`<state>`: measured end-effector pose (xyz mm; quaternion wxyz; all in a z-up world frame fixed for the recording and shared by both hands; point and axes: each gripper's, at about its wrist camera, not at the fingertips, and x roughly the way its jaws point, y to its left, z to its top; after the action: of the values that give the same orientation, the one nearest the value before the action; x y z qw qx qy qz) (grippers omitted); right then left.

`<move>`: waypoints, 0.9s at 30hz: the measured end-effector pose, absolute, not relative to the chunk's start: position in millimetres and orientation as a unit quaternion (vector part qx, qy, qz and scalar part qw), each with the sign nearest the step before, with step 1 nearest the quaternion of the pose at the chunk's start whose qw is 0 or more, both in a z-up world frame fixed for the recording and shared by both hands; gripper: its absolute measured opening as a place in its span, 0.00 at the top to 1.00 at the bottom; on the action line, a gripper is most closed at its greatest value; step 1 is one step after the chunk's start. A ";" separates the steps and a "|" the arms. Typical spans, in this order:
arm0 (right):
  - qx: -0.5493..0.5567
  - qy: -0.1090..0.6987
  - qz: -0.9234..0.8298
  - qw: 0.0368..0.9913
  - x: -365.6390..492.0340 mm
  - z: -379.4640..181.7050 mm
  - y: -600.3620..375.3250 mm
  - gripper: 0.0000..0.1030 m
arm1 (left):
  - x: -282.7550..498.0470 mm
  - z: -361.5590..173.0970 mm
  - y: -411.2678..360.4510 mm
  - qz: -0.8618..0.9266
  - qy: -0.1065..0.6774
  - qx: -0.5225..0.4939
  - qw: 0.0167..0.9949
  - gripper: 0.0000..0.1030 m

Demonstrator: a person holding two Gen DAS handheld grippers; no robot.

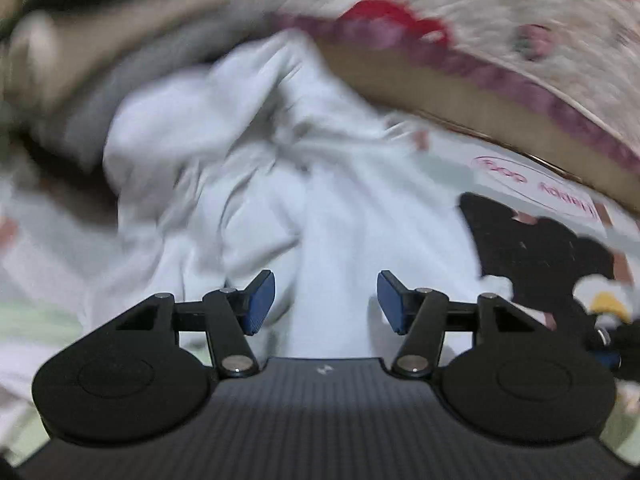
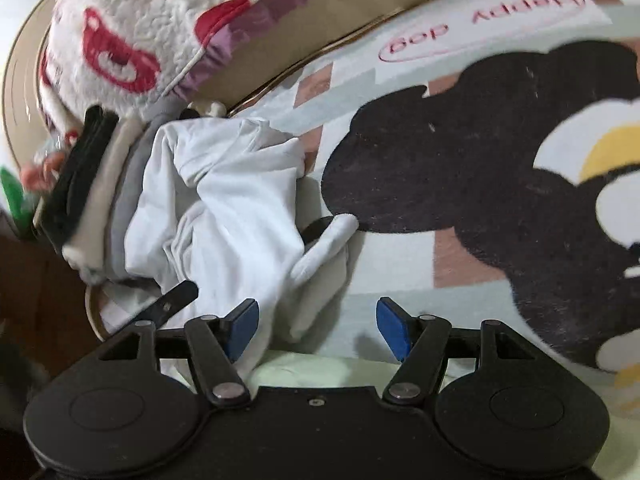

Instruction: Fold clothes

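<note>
Looks like a home bedroom, on a bed: soft printed blanket filling the right half of the right wrist view, with a big black cartoon dog, pastel blocks and the words "Happy dog" upside down at the top right. Fluffy cream bedding with red prints and a purple ruffled edge piled at the upper left, lying on a tan padded edge that crosses the top of the frame. Crumpled white garment heaped beside folded black, cream and grey clothes at mid-left, dark wood showing low on the left edge.
</note>
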<state>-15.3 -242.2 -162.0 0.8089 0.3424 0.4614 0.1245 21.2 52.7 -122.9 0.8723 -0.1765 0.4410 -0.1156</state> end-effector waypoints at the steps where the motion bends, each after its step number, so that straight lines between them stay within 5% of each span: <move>1: 0.336 0.462 0.129 0.811 -16.2 -162.1 -240.8 0.31 | 26.4 -127.9 60.0 -0.097 0.449 -0.183 0.870 0.45; 4: 0.295 0.459 0.142 0.826 -20.0 -158.3 -230.5 0.31 | 41.4 -144.6 76.5 -0.073 0.475 -0.228 0.847 0.35; 6: 0.253 0.455 0.150 0.841 -23.4 -153.5 -219.8 0.31 | 49.1 -163.0 87.9 -0.089 0.507 -0.300 0.803 0.19; 8: 0.212 0.449 0.157 0.854 -26.8 -148.6 -209.1 0.31 | 51.0 -180.5 96.5 -0.107 0.525 -0.367 0.761 0.20; 10: 0.169 0.443 0.164 0.865 -30.2 -143.8 -198.4 0.31 | 47.7 -178.2 94.0 -0.139 0.511 -0.368 0.765 0.56; 11: 0.148 0.440 0.168 0.870 -31.9 -141.3 -193.1 0.32 | 46.1 -174.4 88.9 -0.161 0.509 -0.359 0.765 0.97; 20: 0.031 0.378 0.231 0.896 -56.8 -111.2 -160.3 0.31 | 14.0 -108.8 53.0 -0.287 0.398 -0.271 0.828 0.96; 27: -0.060 0.342 0.215 0.913 -56.5 -112.8 -130.8 0.25 | 36.4 -112.3 54.3 -0.304 0.423 -0.294 0.802 0.96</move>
<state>-56.5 -130.8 -112.8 0.9130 -0.0596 0.3416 0.2148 36.4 54.3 -112.3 0.8016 -0.2941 0.4228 -0.3035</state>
